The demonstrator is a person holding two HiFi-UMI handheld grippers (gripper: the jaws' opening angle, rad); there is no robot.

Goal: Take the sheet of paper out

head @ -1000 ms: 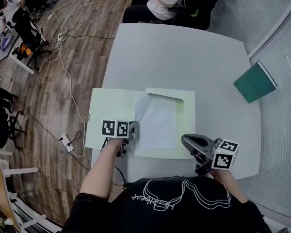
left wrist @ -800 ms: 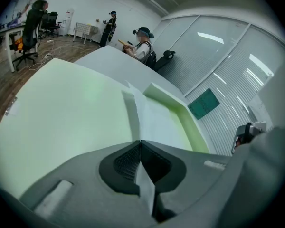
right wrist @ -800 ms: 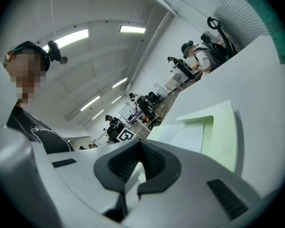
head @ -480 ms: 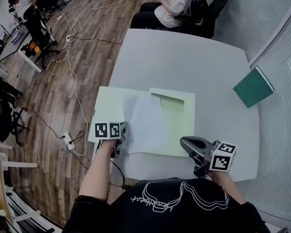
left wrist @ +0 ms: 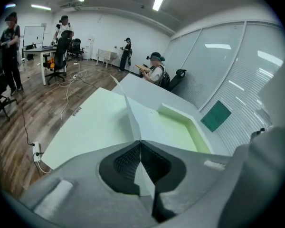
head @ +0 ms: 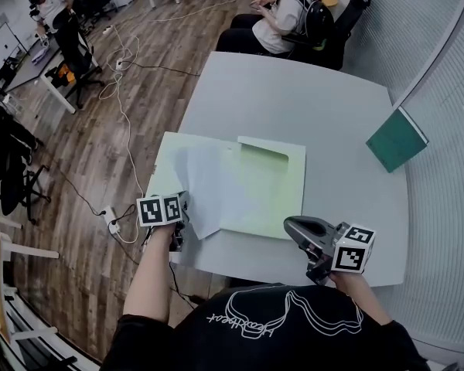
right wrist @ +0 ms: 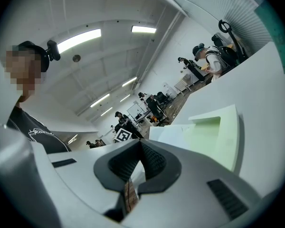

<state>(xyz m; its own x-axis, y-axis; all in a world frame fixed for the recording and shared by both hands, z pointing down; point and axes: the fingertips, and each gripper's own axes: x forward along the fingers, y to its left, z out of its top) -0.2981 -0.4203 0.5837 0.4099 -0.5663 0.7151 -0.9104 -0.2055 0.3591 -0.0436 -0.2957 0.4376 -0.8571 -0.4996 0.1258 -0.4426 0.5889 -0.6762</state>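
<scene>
A pale green folder (head: pixel 267 195) lies open on the grey table (head: pixel 294 99). The white sheet of paper (head: pixel 205 180) lies slanted across the folder's left flap, its near corner lifted. My left gripper (head: pixel 185 225) is shut on that corner at the table's front left. In the left gripper view the sheet (left wrist: pixel 133 120) rises as a bent edge straight from the closed jaws of the left gripper (left wrist: pixel 140 144), with the folder (left wrist: pixel 90 122) beyond. My right gripper (head: pixel 298 226) hovers at the folder's front right corner, shut and holding nothing. In the right gripper view the right gripper (right wrist: pixel 140 144) faces the folder (right wrist: pixel 218 132).
A green book (head: pixel 397 139) lies at the table's right edge. A person (head: pixel 282 10) sits at the far side. Cables and a power strip (head: pixel 108 216) run over the wooden floor to the left, with office chairs (head: pixel 11 184) beyond.
My left gripper has moved left and up with the sheet, drawing it out of the folder's pocket and over the left flap. The right gripper has shifted slightly.
</scene>
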